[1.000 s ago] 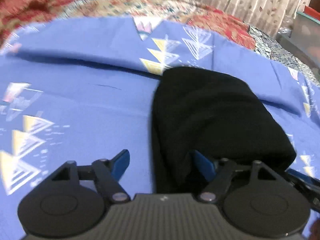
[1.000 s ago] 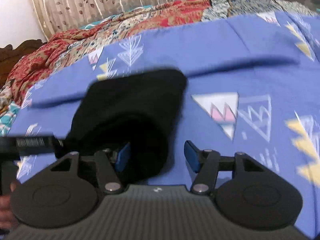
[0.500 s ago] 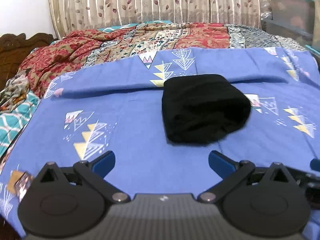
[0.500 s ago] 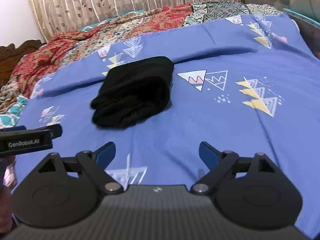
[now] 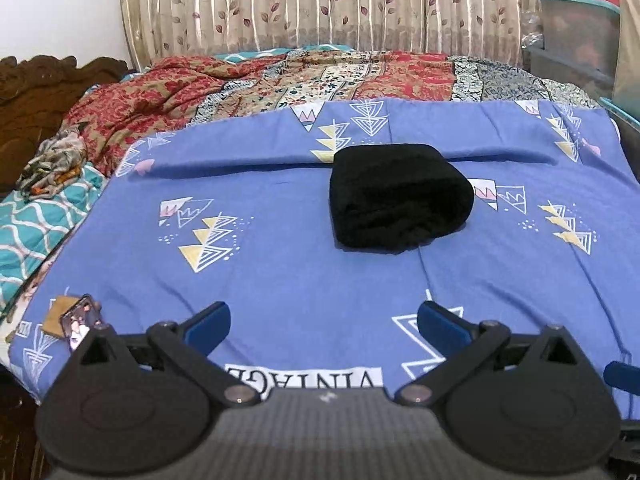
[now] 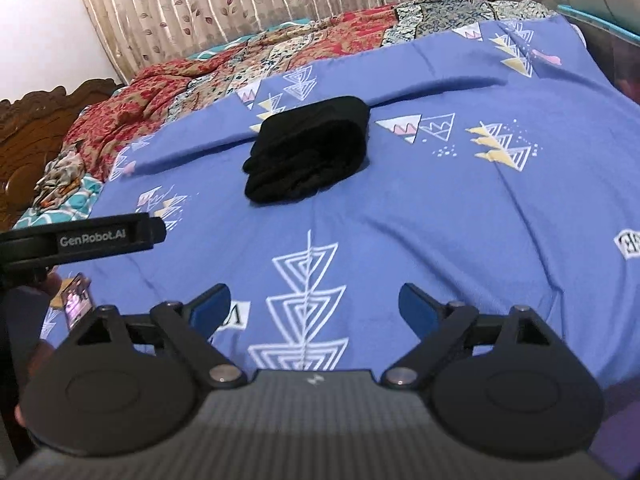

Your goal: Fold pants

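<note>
Black folded pants lie well beyond both open jaws.

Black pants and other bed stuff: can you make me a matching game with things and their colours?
Things:
1. pants
2. bedsheet
3. curtain
4. headboard

Colours:
A. brown
B. black
C. beige with leaves
D. blue with triangles

Pairs: 1-B, 2-D, 3-C, 4-A
</note>
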Available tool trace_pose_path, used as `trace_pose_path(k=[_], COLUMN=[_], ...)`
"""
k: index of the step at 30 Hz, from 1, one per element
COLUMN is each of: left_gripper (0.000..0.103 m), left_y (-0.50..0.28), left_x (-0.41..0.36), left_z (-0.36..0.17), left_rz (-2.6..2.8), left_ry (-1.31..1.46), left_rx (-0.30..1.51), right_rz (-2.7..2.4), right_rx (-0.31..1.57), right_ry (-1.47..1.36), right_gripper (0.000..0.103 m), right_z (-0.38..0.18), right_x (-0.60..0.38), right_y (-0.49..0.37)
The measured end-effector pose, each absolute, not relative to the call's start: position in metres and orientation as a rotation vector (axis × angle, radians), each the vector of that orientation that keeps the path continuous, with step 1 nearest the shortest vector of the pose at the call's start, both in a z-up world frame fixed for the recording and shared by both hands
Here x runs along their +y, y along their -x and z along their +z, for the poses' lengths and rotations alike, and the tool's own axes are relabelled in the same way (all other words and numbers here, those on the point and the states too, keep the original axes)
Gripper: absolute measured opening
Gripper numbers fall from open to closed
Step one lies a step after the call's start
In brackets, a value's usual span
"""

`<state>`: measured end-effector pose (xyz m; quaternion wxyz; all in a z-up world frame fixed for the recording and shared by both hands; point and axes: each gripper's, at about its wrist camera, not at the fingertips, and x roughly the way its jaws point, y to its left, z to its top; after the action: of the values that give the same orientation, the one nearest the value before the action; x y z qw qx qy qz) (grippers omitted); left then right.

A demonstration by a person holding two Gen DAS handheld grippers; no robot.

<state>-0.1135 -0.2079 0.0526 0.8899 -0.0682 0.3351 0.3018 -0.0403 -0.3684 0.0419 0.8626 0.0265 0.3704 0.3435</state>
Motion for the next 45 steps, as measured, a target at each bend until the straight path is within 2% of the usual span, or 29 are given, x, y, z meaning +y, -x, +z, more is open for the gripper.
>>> trace_pose_path(k=[35,45], left_gripper=[0.103,0.103], left_y=[0.122,0.119], left_x=[-0.207,-0.194], left_z=[0.033,0.013], left_rz=[0.657,0.697], left_ry=[0.117,0.173], left_rx=[0.732,0.821], right_rz=[0.712,0.712], right_rx=[0.823,0.862], right_ry=[-0.081,-0.092], right_gripper=[0.093,0.093], right_z=[0.033,0.026], right_x=[-0.362,-0.362], right_y=[0.056,0.051])
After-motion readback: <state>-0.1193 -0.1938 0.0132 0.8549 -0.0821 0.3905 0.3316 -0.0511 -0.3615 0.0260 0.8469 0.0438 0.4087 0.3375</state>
